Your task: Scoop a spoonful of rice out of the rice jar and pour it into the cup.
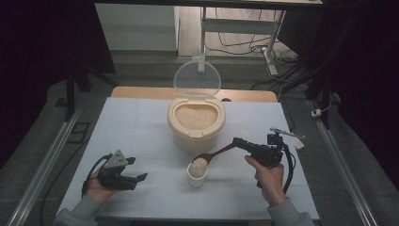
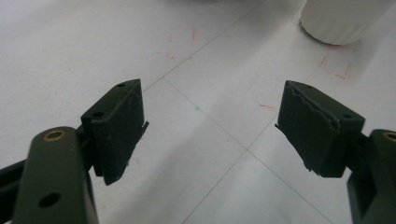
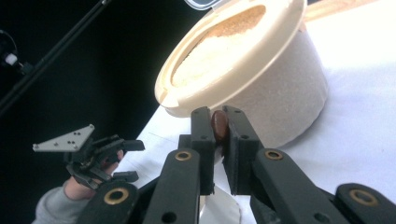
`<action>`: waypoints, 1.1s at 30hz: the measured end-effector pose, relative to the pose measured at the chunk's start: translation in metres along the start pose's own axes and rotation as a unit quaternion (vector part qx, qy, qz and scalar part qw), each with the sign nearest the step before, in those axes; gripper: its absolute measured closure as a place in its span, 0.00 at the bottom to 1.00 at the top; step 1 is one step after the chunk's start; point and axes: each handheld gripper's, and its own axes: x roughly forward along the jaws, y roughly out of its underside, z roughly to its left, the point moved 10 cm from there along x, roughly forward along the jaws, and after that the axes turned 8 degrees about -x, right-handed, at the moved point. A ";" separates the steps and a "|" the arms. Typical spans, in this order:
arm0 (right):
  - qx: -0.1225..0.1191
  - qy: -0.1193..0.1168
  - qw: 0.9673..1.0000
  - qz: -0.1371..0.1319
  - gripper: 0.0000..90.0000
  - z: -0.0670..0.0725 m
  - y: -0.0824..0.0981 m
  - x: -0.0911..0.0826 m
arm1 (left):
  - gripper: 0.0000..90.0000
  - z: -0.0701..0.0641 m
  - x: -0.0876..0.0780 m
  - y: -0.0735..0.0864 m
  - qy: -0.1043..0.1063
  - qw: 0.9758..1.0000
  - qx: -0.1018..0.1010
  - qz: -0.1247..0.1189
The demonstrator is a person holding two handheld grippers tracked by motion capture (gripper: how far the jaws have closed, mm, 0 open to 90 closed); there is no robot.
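A cream rice container [image 1: 195, 123] stands mid-table, full of rice, its clear lid [image 1: 197, 77] raised behind it. In front of it is a small white cup [image 1: 196, 178]. A brown wooden spoon [image 1: 217, 153] loaded with rice hangs over the cup, and my right gripper [image 1: 235, 141] is shut on its handle. In the right gripper view the jaws [image 3: 217, 114] pinch the spoon handle [image 3: 218, 127] in front of the container [image 3: 280, 79]. My left gripper [image 1: 137, 168] rests open on the table at the left; its jaws [image 2: 210, 102] hold nothing.
The white table [image 1: 141, 122] has free room left of the cup and along the front edge. The cup's base [image 2: 343, 18] shows at the top right of the left gripper view. Red marks are drawn on the tabletop [image 2: 336, 65]. Cables and a desk frame [image 1: 235, 28] lie beyond the table.
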 end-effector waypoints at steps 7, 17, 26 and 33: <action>-0.060 -0.001 0.998 -0.009 0.92 0.010 -0.004 -0.004 | 0.25 0.000 0.000 0.000 0.000 1.000 0.001 0.000; -0.126 -0.011 0.992 -0.018 0.92 0.022 -0.007 -0.010 | 0.25 0.000 0.000 0.000 0.000 1.000 0.001 0.001; -0.115 -0.018 0.992 -0.038 0.92 0.018 -0.013 -0.017 | 0.25 0.000 0.001 0.000 -0.001 1.000 0.001 0.001; -0.111 -0.023 0.992 -0.058 0.92 0.013 -0.021 -0.033 | 0.25 0.000 0.001 0.000 -0.001 1.000 0.000 0.002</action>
